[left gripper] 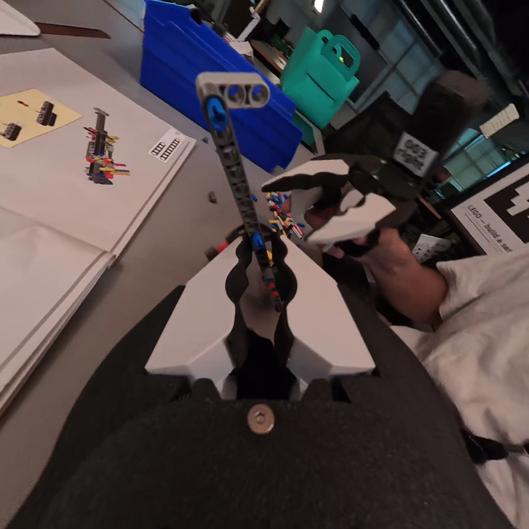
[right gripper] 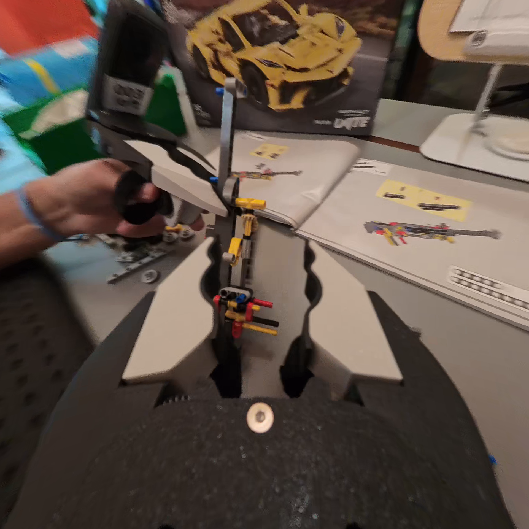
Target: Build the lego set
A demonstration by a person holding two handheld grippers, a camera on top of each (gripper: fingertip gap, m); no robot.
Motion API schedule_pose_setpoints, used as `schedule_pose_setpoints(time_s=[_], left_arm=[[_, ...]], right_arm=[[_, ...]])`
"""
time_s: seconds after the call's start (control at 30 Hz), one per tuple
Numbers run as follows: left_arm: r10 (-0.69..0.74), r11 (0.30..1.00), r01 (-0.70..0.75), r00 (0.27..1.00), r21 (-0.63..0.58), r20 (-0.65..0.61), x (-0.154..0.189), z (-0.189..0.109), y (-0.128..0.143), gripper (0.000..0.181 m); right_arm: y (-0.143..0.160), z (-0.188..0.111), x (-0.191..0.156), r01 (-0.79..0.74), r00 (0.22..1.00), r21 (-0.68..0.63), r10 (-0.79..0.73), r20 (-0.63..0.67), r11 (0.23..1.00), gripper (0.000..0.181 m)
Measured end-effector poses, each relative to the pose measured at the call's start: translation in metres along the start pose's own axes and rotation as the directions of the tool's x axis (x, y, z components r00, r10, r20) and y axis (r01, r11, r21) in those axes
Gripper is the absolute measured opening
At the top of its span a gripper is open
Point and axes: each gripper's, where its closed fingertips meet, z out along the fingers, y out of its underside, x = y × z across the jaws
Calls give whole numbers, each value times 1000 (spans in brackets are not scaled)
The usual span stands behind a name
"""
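A long dark grey lego beam assembly (left gripper: 237, 177) carries blue pins and a light grey angled beam (left gripper: 233, 88) at its far end. My left gripper (left gripper: 262, 243) is shut on its lower part and holds it upright above the table. In the right wrist view the assembly (right gripper: 227, 137) rises between my right gripper's (right gripper: 260, 246) spread fingers, with red and yellow pins (right gripper: 247, 313) at its near end. The left gripper (right gripper: 223, 200) clamps it from the left. My right gripper is open and also shows in the left wrist view (left gripper: 286, 213), empty, right of the beam.
An open instruction booklet (left gripper: 86, 171) (right gripper: 400, 217) lies on the grey table. A blue bin (left gripper: 200, 71) and a teal bag (left gripper: 317, 74) stand behind. A pile of small pieces (left gripper: 282, 214), loose parts (right gripper: 148, 257), the set's box (right gripper: 280, 57) and a white stand base (right gripper: 472, 143) are around. Left tips to right tips: about 4 centimeters.
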Motion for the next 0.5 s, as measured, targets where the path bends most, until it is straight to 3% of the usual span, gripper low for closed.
schedule_pose_setpoints(time_s=[0.1, 0.27, 0.5], left_arm=[[11, 1000, -12, 998, 6, 61, 2, 5, 1, 12], [267, 964, -267, 964, -14, 1, 25, 7, 3, 12], [395, 916, -400, 913, -31, -96, 49, 9, 11, 12]], right_arm=[[11, 14, -9, 23, 996, -93, -30, -82, 995, 81], [13, 23, -27, -118, 990, -66, 123, 70, 991, 92], [18, 32, -44, 10, 987, -87, 4, 162, 996, 107]])
